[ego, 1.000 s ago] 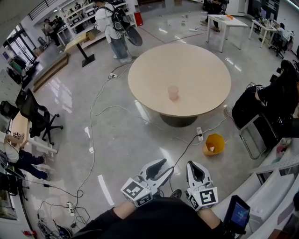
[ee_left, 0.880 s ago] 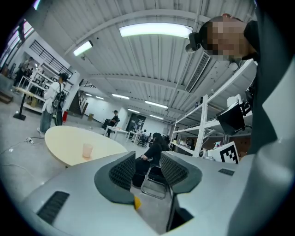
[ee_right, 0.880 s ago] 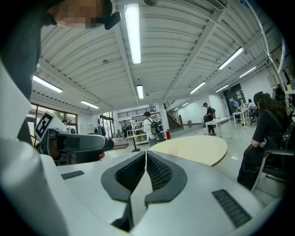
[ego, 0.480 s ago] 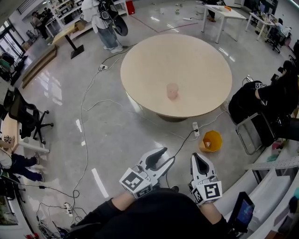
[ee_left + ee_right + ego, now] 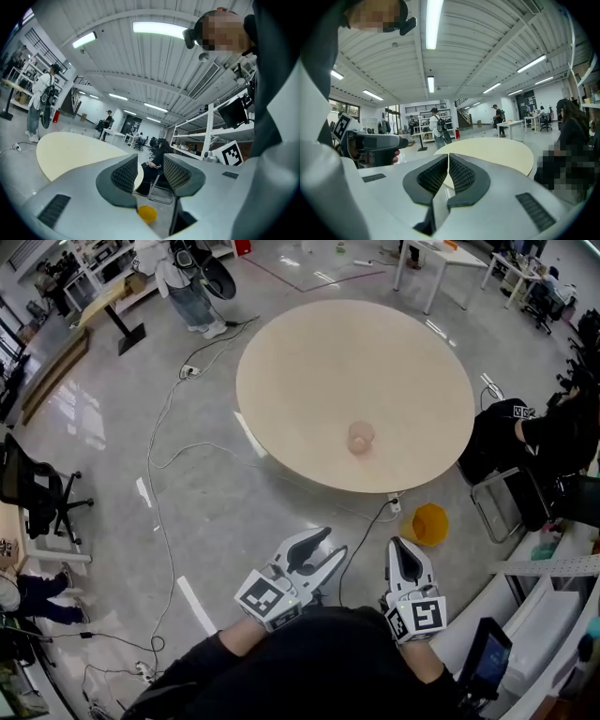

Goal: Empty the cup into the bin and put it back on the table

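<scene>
Low in the head view, the left hand-held gripper (image 5: 332, 543) has its jaws apart and empty, and the right hand-held gripper (image 5: 401, 546) is closed on nothing. Both have come nearer the yellow bin (image 5: 430, 524) and round worktop (image 5: 309, 371) than a second ago. On the worktop's near part stands the cup (image 5: 361, 438) — pale pink, translucent, upright.

The bench (image 5: 319, 362) is round, with a plain beige top. One item lies on it: a translucent pink cup (image 5: 361, 438), upright, near the bench's near edge and right of its centre. The bench stands on a glossy grey floor (image 5: 216, 521). On the floor, a yellow bin (image 5: 430, 525) stands just off the near-right edge, beside a white power strip (image 5: 395, 506). A white cable (image 5: 157, 432) trails past the left edge.
</scene>
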The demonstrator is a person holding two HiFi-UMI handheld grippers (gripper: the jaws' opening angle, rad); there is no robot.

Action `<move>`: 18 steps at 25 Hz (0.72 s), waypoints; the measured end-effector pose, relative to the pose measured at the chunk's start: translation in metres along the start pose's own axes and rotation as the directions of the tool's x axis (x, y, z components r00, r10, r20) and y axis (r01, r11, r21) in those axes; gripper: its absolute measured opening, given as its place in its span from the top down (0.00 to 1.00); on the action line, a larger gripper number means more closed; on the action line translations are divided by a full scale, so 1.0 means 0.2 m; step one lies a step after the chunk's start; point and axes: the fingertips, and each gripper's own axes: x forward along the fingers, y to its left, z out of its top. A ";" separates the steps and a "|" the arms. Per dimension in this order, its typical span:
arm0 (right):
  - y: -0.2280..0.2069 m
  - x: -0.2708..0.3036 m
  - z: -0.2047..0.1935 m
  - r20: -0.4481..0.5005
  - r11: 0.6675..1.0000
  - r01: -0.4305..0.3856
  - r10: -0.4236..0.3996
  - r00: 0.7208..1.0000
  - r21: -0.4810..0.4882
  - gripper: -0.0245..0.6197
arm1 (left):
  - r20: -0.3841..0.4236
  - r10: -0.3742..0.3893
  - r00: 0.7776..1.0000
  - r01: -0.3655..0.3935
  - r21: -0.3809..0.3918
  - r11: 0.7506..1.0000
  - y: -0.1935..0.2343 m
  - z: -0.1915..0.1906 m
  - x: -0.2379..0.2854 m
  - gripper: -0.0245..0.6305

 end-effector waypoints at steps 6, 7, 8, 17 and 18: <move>0.04 0.20 -0.01 -0.024 1.000 0.014 -0.014 1.000 0.012 0.93 | -0.025 0.007 1.000 -0.007 -0.002 1.000 0.22 0.05 0.02 0.68; 0.04 0.22 -0.01 -0.028 1.000 0.017 -0.017 0.999 0.016 0.93 | -0.028 0.004 1.000 -0.004 -0.003 1.000 0.24 0.05 0.03 0.68; 0.03 0.24 -0.01 -0.032 1.000 0.018 -0.018 0.999 0.020 0.93 | -0.029 0.001 1.000 -0.002 -0.002 1.000 0.26 0.05 0.04 0.68; -0.21 0.41 -0.09 -0.060 0.998 -0.018 0.021 0.998 0.053 0.93 | -0.075 0.038 0.996 -0.037 0.013 0.999 0.35 -0.03 0.30 0.68; -0.24 0.43 -0.10 -0.060 0.998 -0.033 0.037 0.998 0.056 0.93 | -0.076 0.046 0.996 -0.045 0.025 0.999 0.37 -0.04 0.33 0.68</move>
